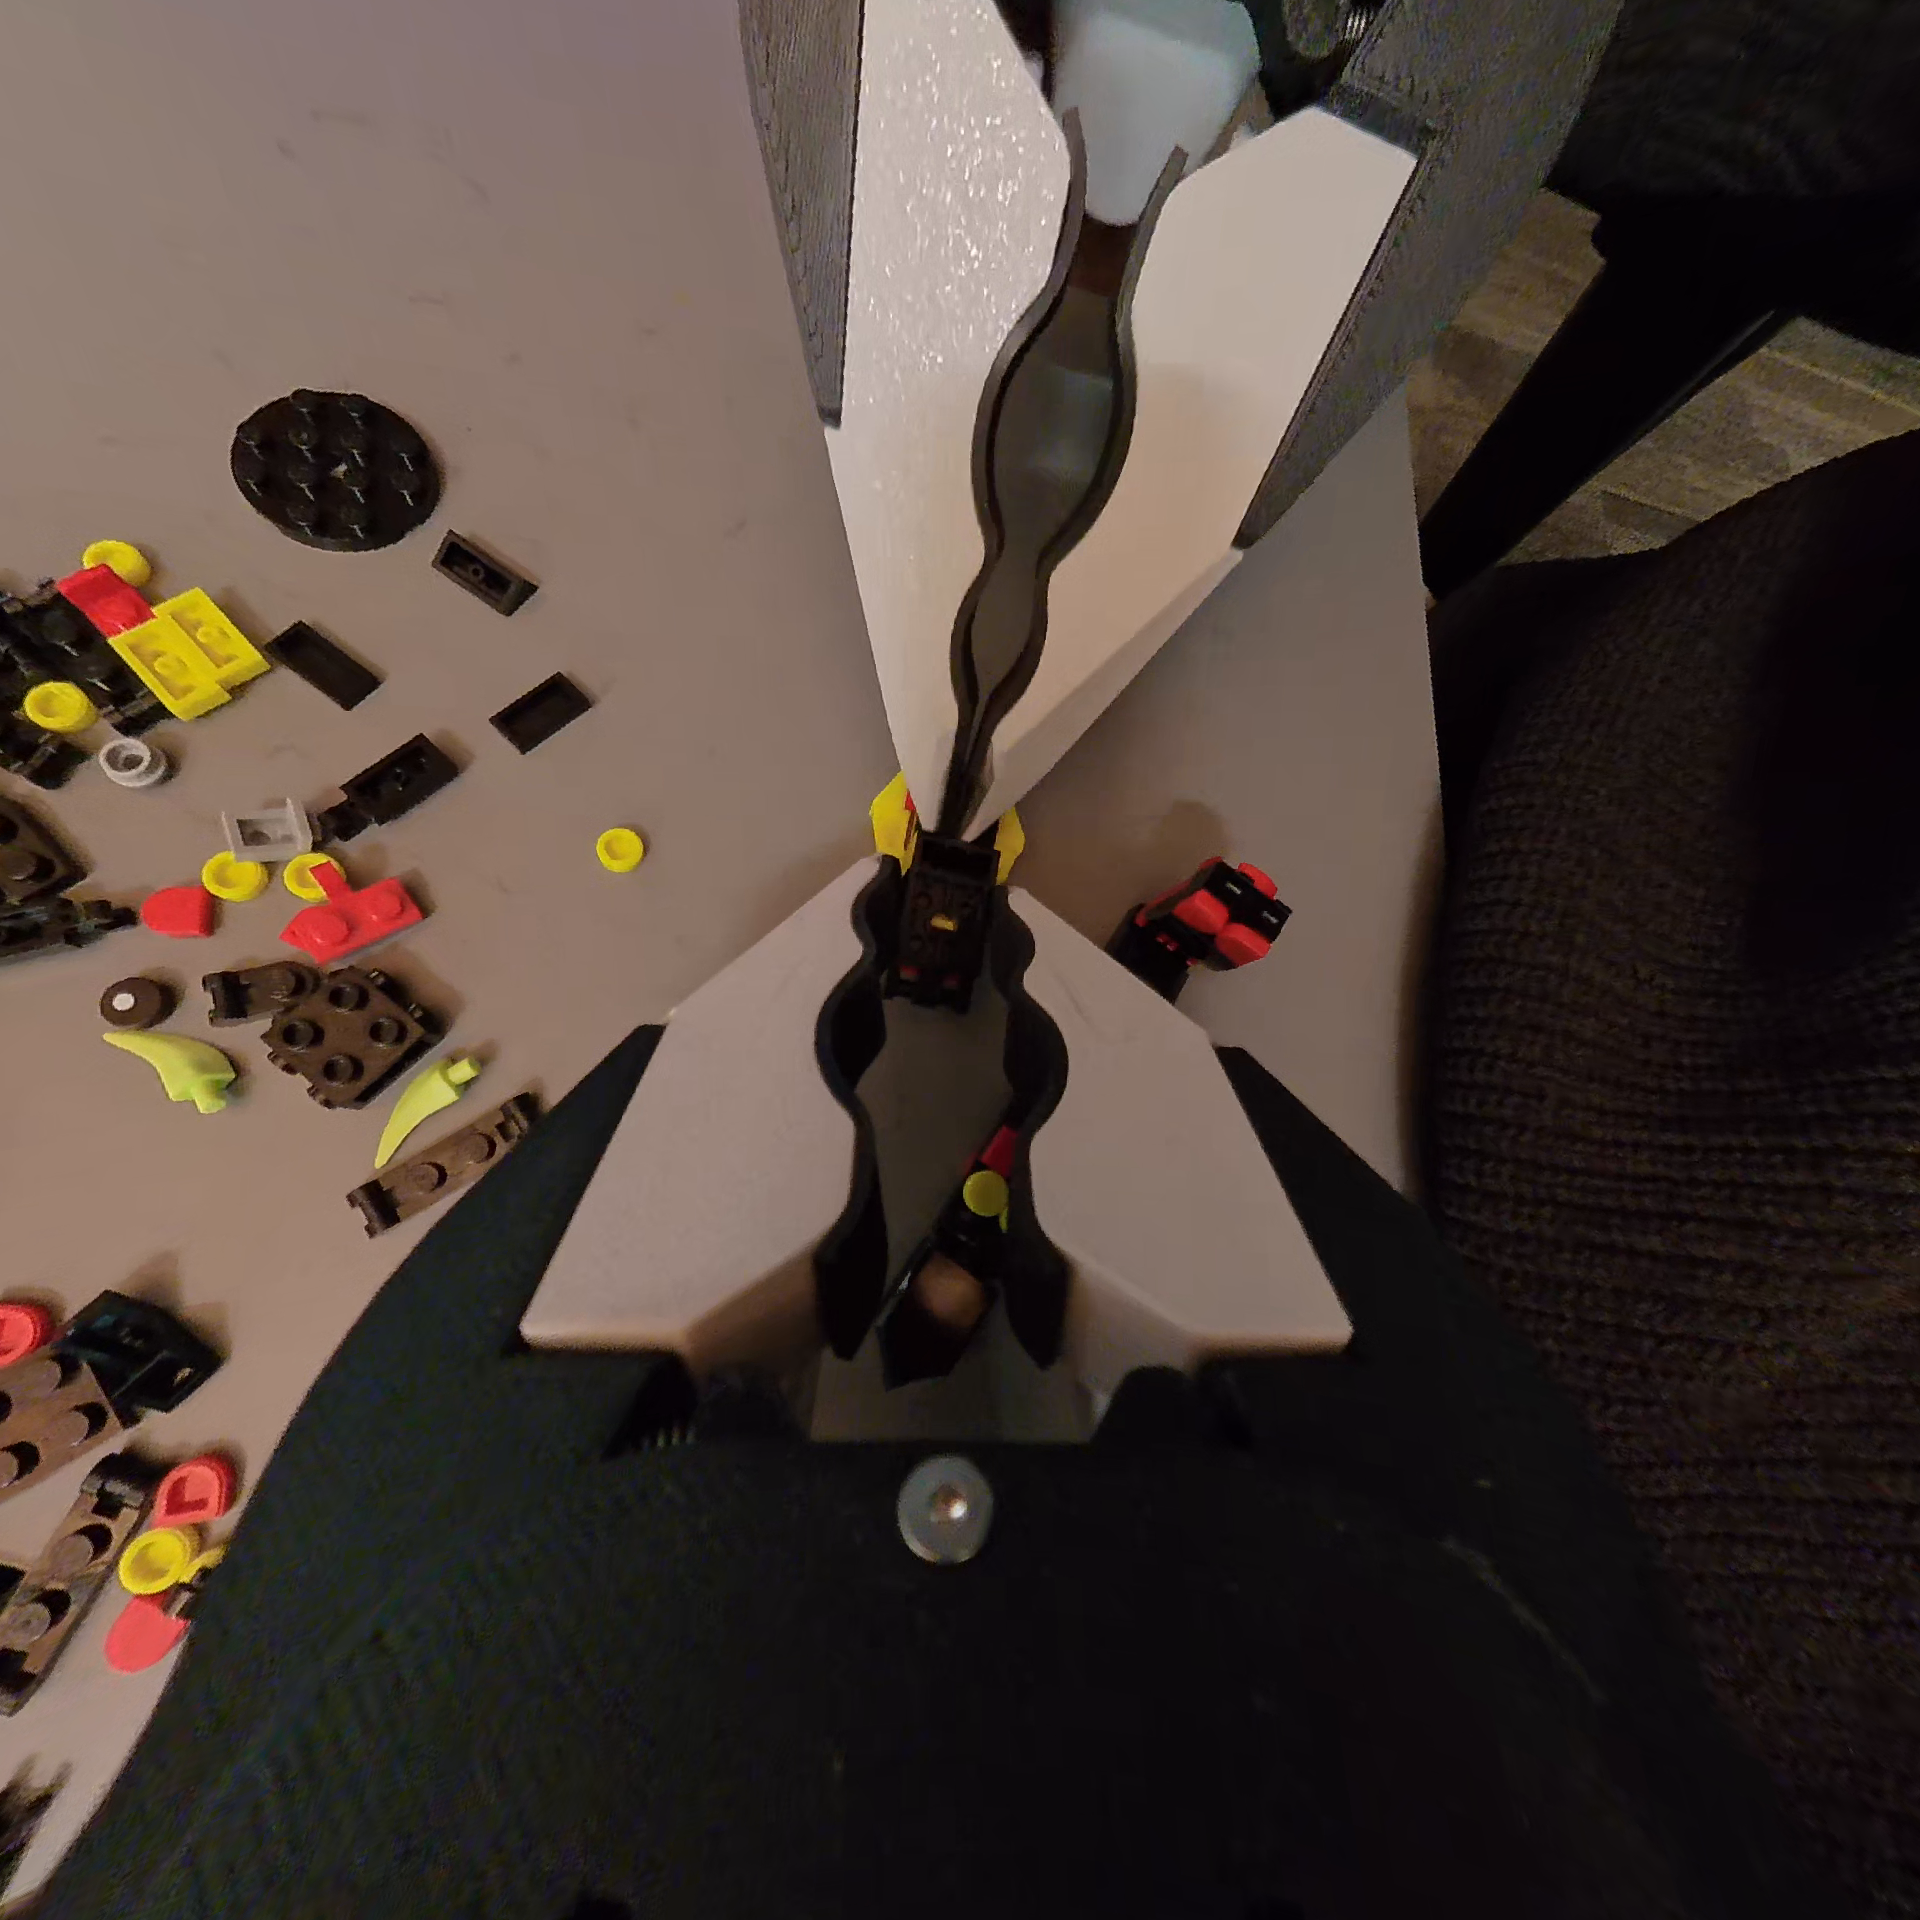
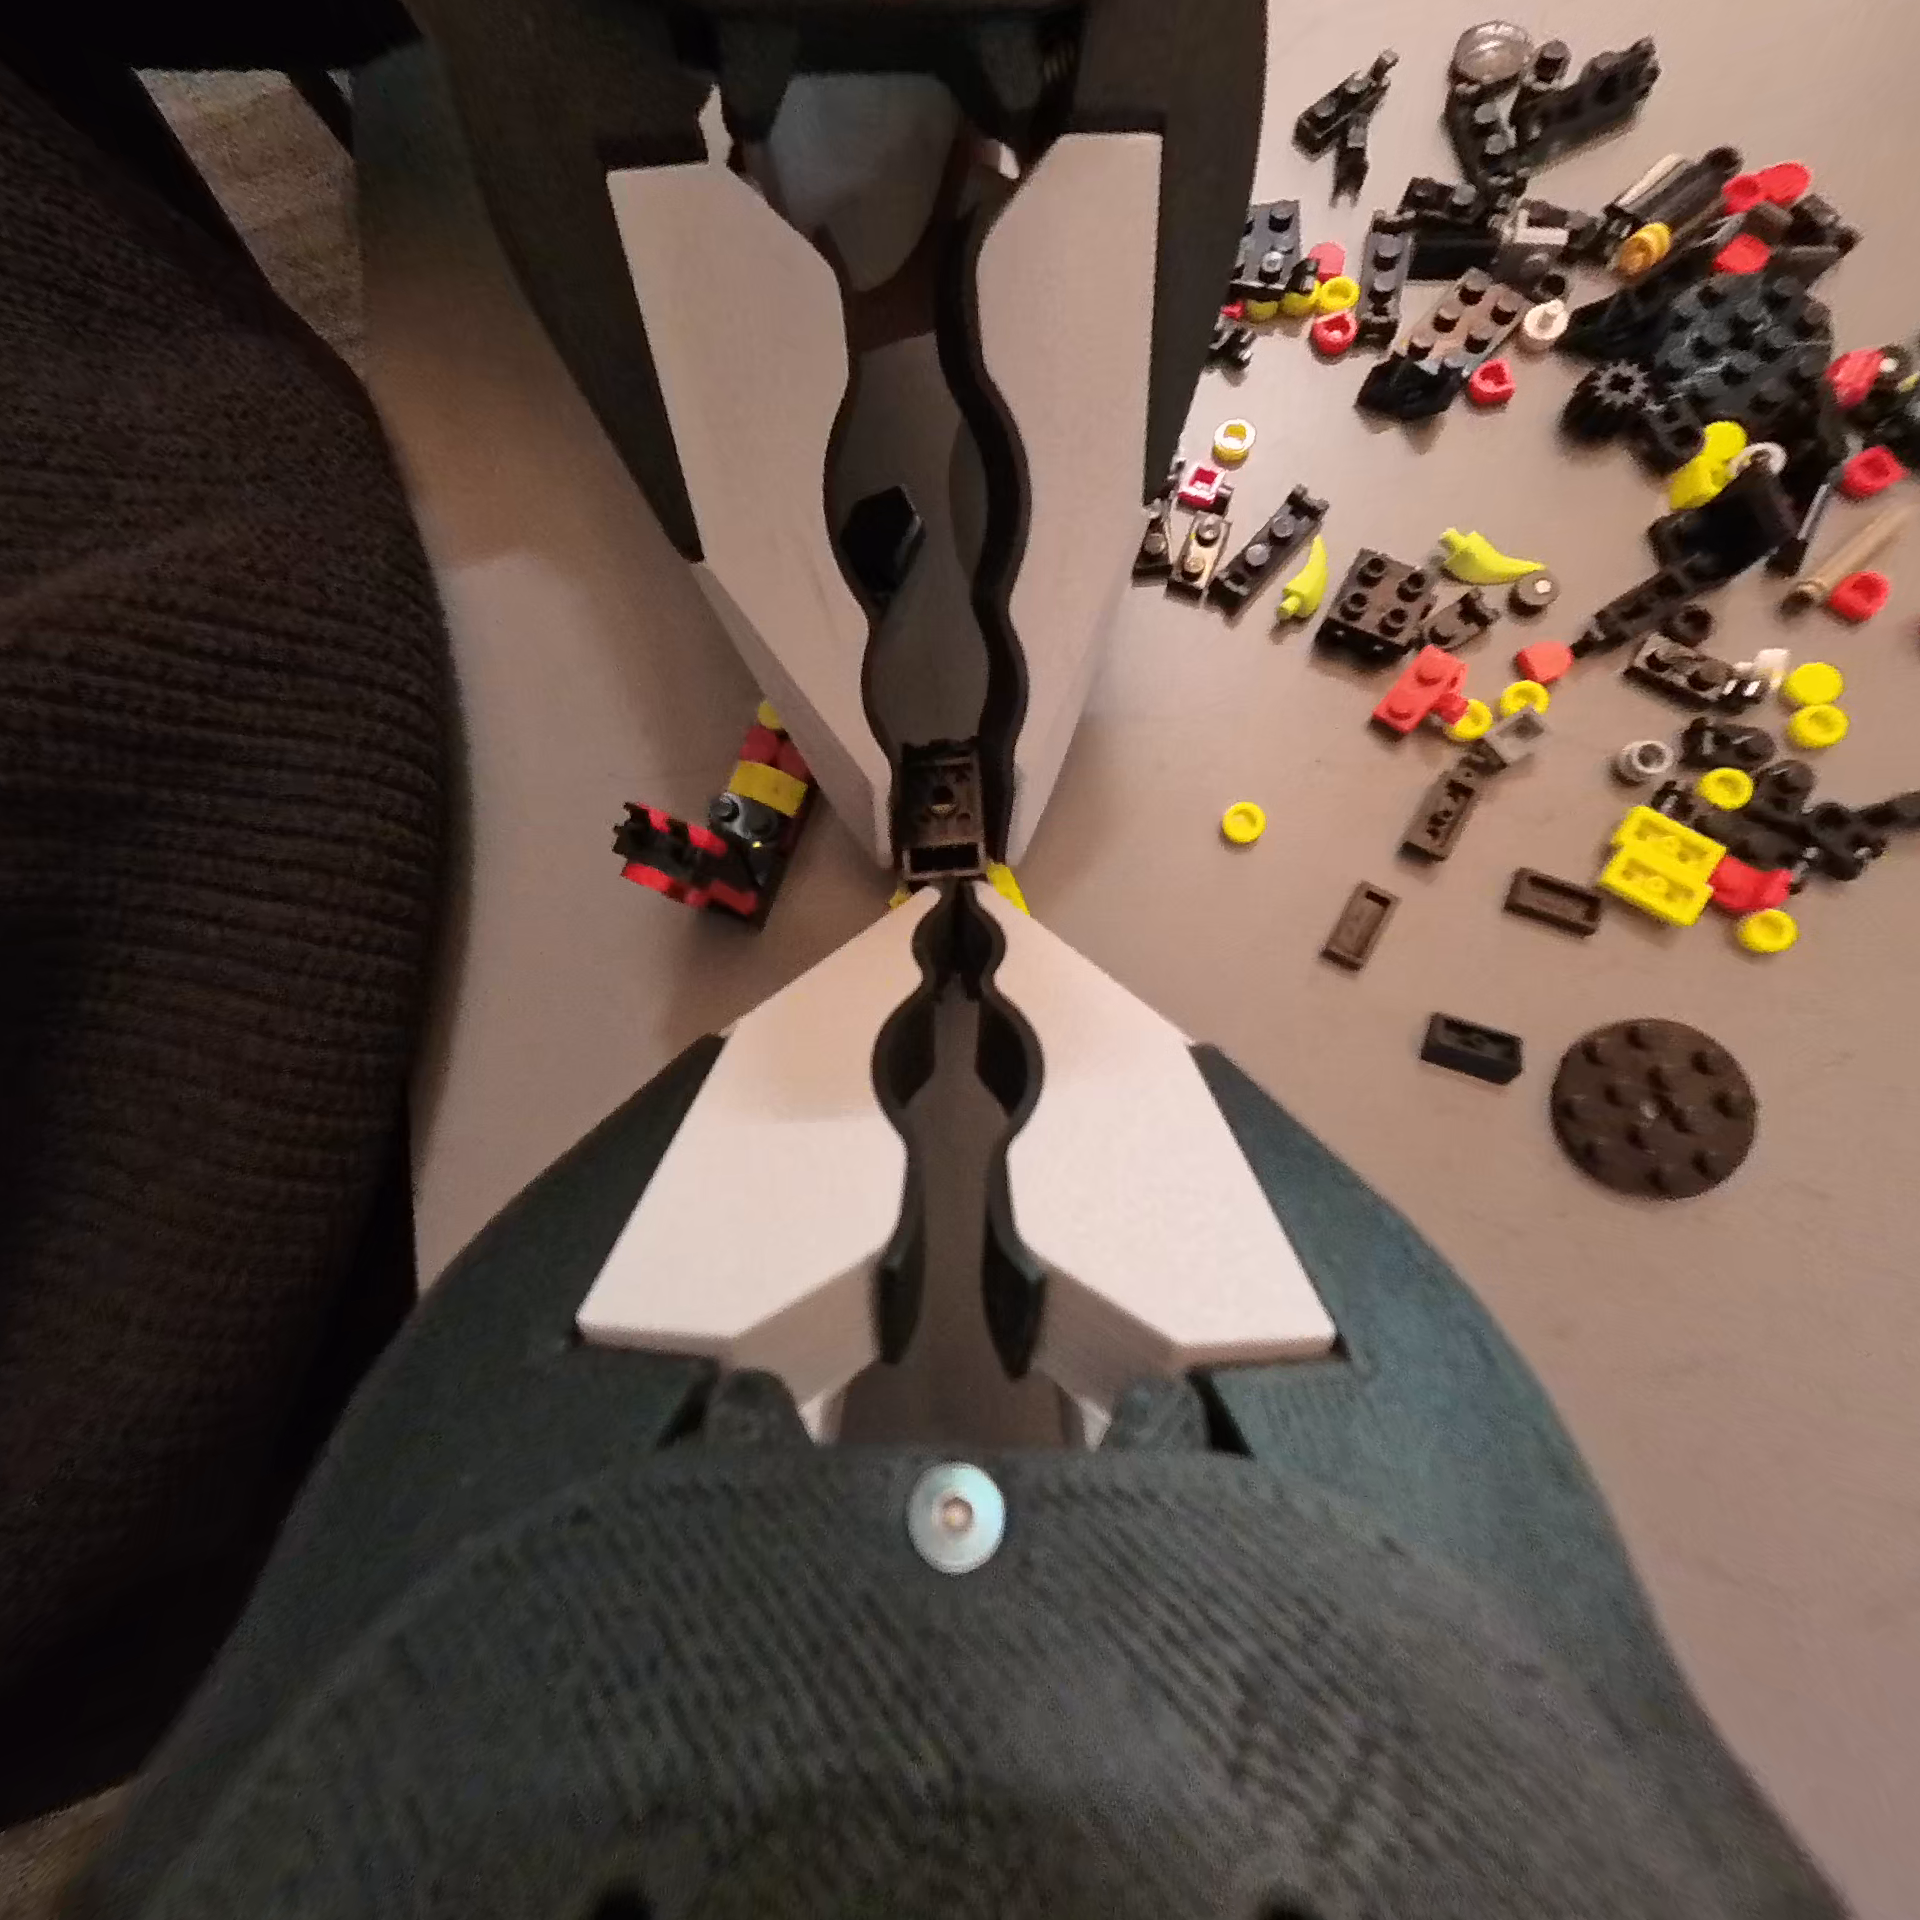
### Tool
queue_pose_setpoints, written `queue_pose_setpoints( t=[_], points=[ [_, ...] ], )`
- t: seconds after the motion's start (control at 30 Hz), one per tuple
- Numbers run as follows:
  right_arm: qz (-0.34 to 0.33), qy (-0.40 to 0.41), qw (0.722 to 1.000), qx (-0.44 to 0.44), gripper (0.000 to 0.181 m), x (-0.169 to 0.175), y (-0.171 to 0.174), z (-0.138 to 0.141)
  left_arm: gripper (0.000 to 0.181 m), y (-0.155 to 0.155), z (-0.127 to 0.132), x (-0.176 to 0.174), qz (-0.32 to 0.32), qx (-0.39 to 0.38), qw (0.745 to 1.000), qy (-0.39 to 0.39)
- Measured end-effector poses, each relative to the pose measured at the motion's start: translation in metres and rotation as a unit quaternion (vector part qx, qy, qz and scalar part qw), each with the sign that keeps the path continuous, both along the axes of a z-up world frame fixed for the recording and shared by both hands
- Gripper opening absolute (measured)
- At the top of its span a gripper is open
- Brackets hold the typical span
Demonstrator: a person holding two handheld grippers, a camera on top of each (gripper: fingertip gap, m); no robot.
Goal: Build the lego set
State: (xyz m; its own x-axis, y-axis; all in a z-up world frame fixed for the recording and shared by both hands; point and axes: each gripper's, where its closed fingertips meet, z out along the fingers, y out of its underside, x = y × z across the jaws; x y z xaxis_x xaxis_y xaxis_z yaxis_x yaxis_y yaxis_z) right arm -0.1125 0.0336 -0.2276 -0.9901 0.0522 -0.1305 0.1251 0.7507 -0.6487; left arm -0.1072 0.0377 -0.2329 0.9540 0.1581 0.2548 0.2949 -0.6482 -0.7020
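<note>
My left gripper [image 1: 940,914] is shut on a small black lego piece [image 1: 940,935], held above the table. The same piece shows in the right wrist view [image 2: 940,816] between the left gripper's fingertips. My right gripper [image 2: 951,920] comes from the opposite side, tip to tip with the left one. Its jaws are pressed together on a small yellow piece [image 2: 1006,885] that sticks out on both sides of the tips. In the left wrist view the right gripper [image 1: 961,816] touches the end of the black piece, with the yellow piece [image 1: 891,821] beside it.
A red and black sub-assembly [image 1: 1205,925] [image 2: 707,831] lies on the table [image 1: 416,208] under the grippers. Many loose black, red and yellow pieces and a round black plate [image 1: 338,468] [image 2: 1652,1107] lie on the far side. A person's dark knitted garment [image 2: 208,727] borders the table edge. Both grippers' tips are close together, under 4 cm apart.
</note>
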Motion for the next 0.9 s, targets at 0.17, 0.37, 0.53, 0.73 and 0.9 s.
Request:
queue_pose_setpoints(
  t=[0.17, 0.37, 0.53, 0.73, 0.9],
  points=[
    [-0.021, -0.041, 0.999, -0.007, 0.0, 0.0, 0.0, 0.0, 0.014, 0.0, 0.0, 0.0, 0.0, 0.0, 1.0, 0.0],
    [-0.023, -0.009, 0.998, -0.061, 0.0, -0.012, 0.002, 0.014, 0.014, 0.0, 0.002, 0.0, 0.005, 0.008, 1.0, -0.015],
    [-0.102, 0.014, 0.968, -0.229, 0.016, -0.053, 0.017, 0.074, 0.014, 0.005, 0.024, -0.005, 0.033, 0.083, 0.993, -0.075],
    [-0.126, -0.073, 0.907, -0.396, 0.027, -0.064, 0.035, 0.126, 0.013, -0.001, 0.096, -0.018, 0.065, 0.31, 0.912, -0.26],
    [-0.055, -0.12, 0.884, -0.448, 0.034, -0.037, 0.028, 0.146, 0.014, -0.01, 0.135, -0.013, 0.02, 0.42, 0.838, -0.348]
  ],
)
